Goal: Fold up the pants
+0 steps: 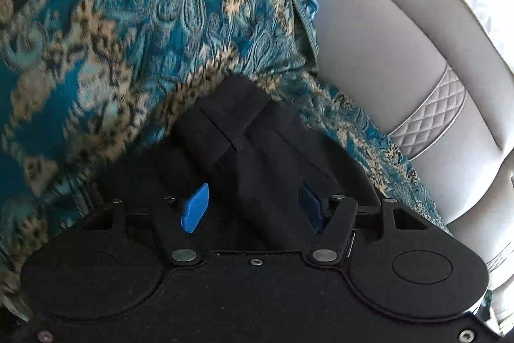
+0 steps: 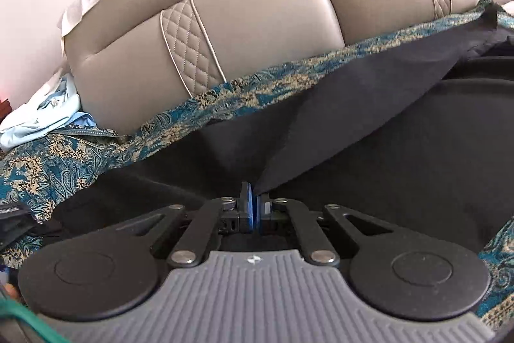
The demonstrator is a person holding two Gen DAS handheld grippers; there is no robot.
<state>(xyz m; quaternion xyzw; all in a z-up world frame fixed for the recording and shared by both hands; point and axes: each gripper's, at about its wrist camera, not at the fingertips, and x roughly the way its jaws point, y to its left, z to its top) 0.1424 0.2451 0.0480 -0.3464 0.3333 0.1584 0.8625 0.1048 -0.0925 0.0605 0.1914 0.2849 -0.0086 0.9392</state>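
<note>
the right gripper (image 2: 256, 208) pinches a fold of the black pants (image 2: 337, 124); the left gripper (image 1: 253, 208) gapes around a bunched leg, contact unclear, the patterned bedspread (image 1: 128, 21) blurred.

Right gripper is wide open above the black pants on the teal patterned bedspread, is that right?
Not quite. The right gripper is shut, not open: in the right wrist view its blue fingers are pinched on an edge of the black pants. The pants do lie on the teal patterned bedspread.

Bedspread (image 1: 96, 37) pattern motion-blurred
</note>
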